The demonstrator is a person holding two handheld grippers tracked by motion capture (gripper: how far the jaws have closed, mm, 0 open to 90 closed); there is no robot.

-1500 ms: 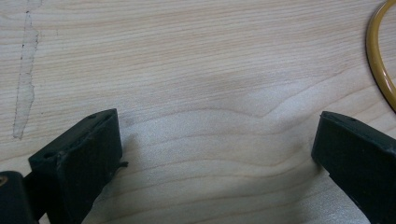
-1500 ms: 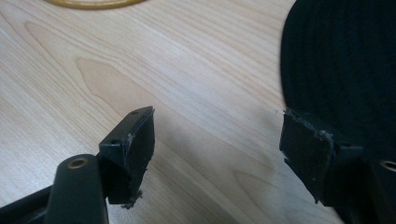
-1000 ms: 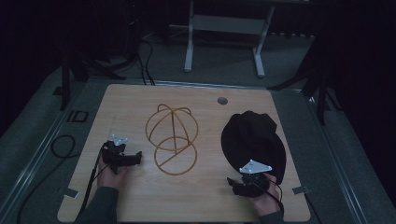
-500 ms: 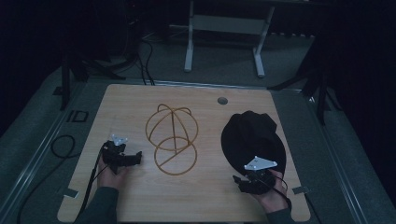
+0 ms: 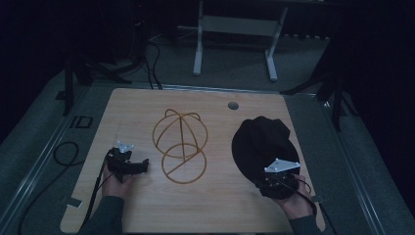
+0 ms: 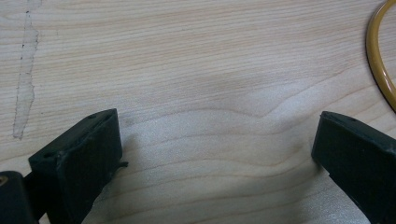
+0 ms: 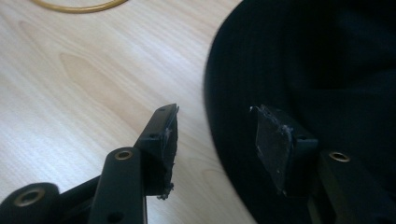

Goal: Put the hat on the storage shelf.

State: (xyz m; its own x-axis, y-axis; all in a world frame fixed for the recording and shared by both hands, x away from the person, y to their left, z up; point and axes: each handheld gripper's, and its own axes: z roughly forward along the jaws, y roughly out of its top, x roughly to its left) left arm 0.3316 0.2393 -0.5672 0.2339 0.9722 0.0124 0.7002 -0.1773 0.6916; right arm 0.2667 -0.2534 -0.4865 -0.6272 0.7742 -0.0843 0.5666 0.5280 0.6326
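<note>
At four o'clock on the counter (image 5: 147, 205), right hand-held gripper (image 7: 215, 140) just narrowing, half open around black hat (image 5: 262, 142) brim, not yet pinching; left hand-held gripper (image 6: 215, 154) wide, empty.

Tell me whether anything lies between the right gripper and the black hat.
Nothing visible does. The right gripper is at the near brim of the black hat, its jaws apart with the brim edge between them; they have just been closing. The wire hat stand stands off to the side on the table.
</note>
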